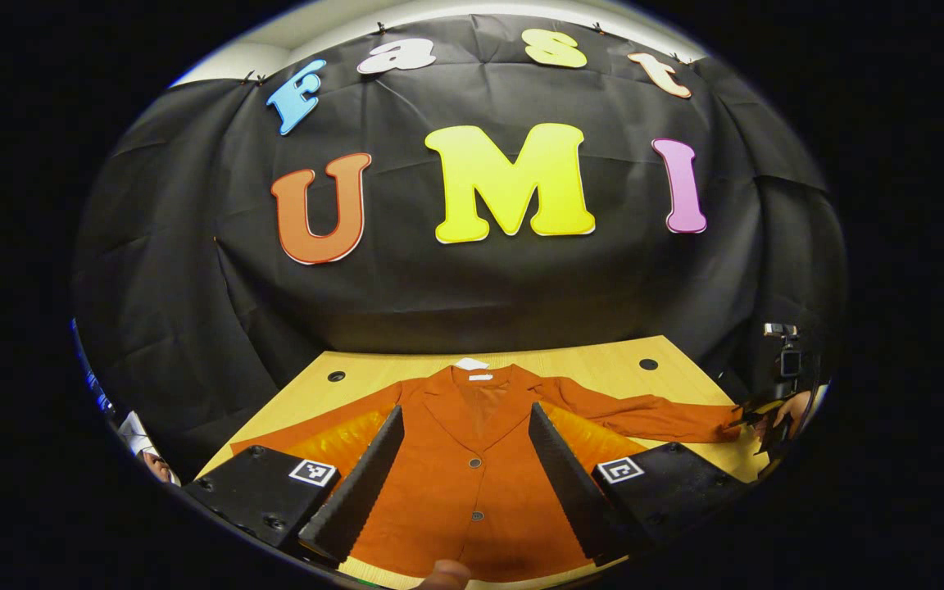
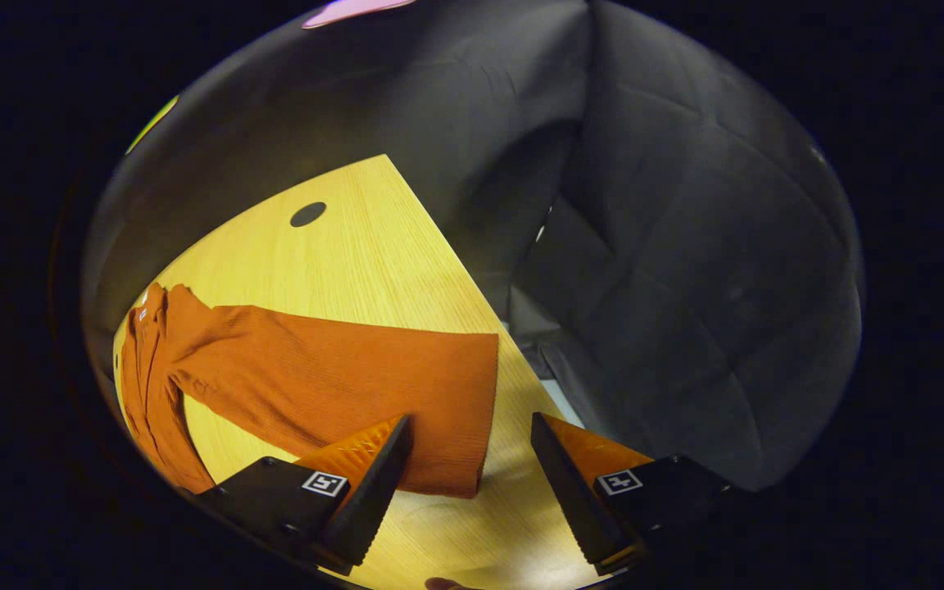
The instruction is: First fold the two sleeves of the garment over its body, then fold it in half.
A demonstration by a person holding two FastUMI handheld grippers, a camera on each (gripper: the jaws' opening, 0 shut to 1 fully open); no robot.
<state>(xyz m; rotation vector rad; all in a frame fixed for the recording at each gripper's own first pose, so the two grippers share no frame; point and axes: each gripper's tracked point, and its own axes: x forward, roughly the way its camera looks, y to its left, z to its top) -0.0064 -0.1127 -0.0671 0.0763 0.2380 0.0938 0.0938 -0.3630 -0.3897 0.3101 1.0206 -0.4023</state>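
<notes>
A rust-orange jacket (image 1: 472, 483) lies flat and face up on the wooden table (image 1: 603, 360), collar at the far side. My left gripper (image 1: 465, 410) hovers open above the jacket's chest, with nothing between its fingers. One sleeve (image 1: 644, 418) stretches out to the right, and a hand with the other gripper (image 1: 771, 418) is at its end. In the right gripper view the same sleeve (image 2: 316, 369) lies straight across the table (image 2: 357, 246). My right gripper (image 2: 469, 421) stands open just above the cuff (image 2: 460, 410), one finger over the cloth and the other over bare wood.
The table has round cable holes at the back left (image 1: 336, 376) and back right (image 1: 648, 364) (image 2: 307, 214). Its right edge runs close beside the cuff. A small camera on a stand (image 1: 783, 352) is beyond that edge. Black cloth walls surround the table.
</notes>
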